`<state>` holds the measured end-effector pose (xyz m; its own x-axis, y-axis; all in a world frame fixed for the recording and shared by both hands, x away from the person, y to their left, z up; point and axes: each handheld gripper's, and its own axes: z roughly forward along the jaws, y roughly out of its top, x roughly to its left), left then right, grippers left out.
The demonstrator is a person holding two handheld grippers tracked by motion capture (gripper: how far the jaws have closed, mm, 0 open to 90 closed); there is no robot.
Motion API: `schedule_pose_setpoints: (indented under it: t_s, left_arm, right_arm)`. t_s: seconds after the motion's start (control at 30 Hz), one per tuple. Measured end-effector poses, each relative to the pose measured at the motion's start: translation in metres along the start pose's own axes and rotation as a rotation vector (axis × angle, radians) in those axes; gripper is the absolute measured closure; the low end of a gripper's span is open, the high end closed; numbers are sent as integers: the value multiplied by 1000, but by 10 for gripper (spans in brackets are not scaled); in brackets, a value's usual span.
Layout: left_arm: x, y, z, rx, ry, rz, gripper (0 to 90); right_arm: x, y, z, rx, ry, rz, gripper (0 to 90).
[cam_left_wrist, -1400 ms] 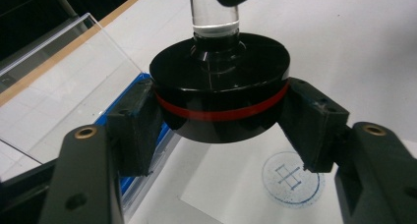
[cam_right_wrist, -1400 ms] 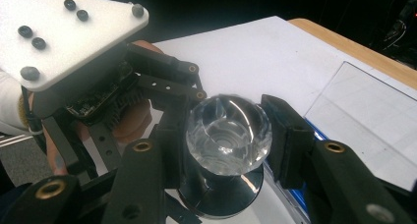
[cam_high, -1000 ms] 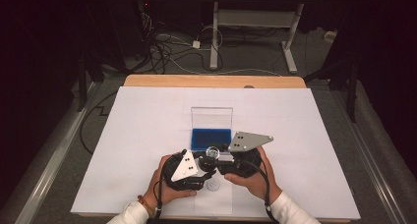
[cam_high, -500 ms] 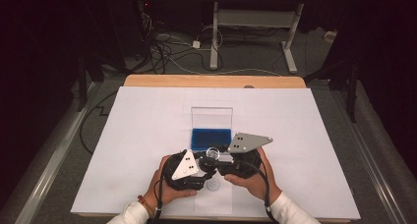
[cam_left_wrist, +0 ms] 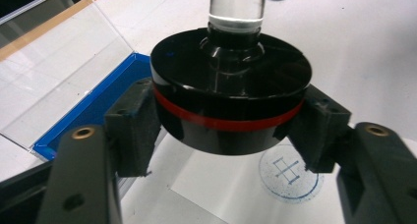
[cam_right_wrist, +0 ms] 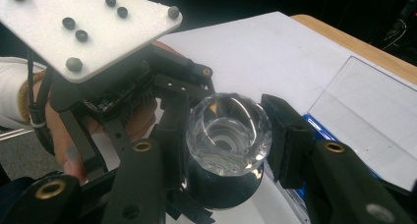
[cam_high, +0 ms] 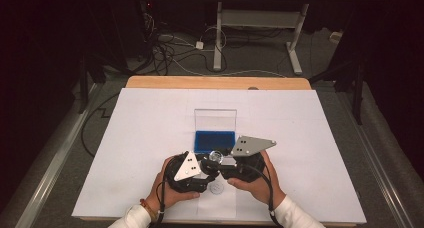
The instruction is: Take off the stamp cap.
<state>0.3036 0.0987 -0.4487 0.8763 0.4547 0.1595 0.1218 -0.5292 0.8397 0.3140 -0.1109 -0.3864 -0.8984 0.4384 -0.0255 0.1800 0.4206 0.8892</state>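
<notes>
while both tongs grip one stamp, left tongs clamp its base, right tongs its clear knob.

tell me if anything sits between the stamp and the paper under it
Nothing visible does: the stamp, clamped by the left gripper, hangs above bare paper beside an existing blue print.

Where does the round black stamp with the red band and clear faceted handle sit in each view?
High view: the black stamp with red band and clear handle is low centre, between both grippers.
Left gripper view: stamp centre, between the jaws.
Right gripper view: stamp centre, handle facing the camera.
Shared landmark: the blue ink pad tray with clear lid.
</notes>
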Motion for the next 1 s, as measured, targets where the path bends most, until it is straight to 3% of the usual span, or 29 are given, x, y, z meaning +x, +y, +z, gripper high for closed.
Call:
schedule_pose_setpoints:
  t_s: [0.6,0.67,0.83,1.0]
  left_arm:
    - [1,5,-2,105,-15,71,367]
    - [0,5,-2,103,-8,71,368]
    - [2,4,1,95,-47,20,368]
    - [3,4,1,96,-54,19,368]
  right_arm:
    - [-4,-5,1,27,28,47,575]
    - [-6,-5,1,27,34,59,576]
    - [-6,-6,1,27,28,51,576]
    - [-5,-7,1,21,22,53,576]
